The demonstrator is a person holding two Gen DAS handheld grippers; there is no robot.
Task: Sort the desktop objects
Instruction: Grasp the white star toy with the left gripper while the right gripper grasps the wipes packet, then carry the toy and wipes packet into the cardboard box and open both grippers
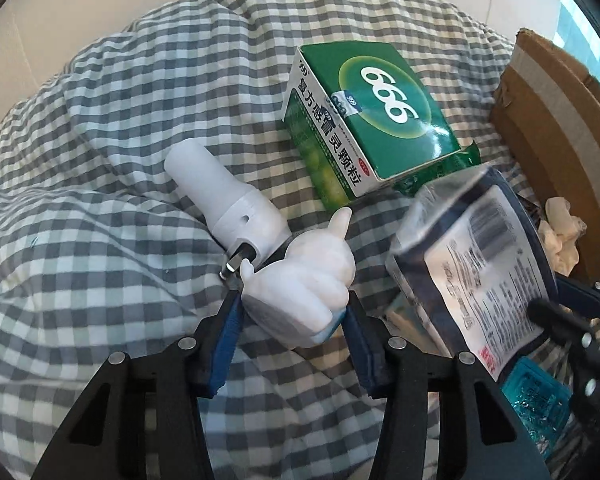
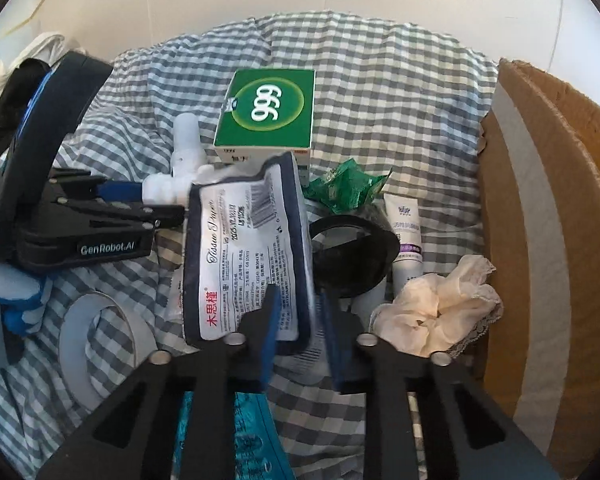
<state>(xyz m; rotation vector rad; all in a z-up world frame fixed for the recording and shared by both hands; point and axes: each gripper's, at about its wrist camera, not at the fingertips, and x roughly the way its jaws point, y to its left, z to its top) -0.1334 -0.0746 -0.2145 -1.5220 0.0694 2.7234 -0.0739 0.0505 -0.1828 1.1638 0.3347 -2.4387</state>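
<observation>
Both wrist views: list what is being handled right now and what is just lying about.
In hand:
left gripper on white hand-shaped toy
right gripper on tissue pack

Lying about:
green 999 box
cream scrunchie
white tube
cardboard box

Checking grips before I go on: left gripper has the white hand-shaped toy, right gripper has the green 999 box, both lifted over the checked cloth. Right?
Not quite. The right gripper is shut on the tissue pack, not the green 999 box, which lies free on the checked cloth, as the right wrist view shows. The left gripper does hold the white hand-shaped toy.
</observation>
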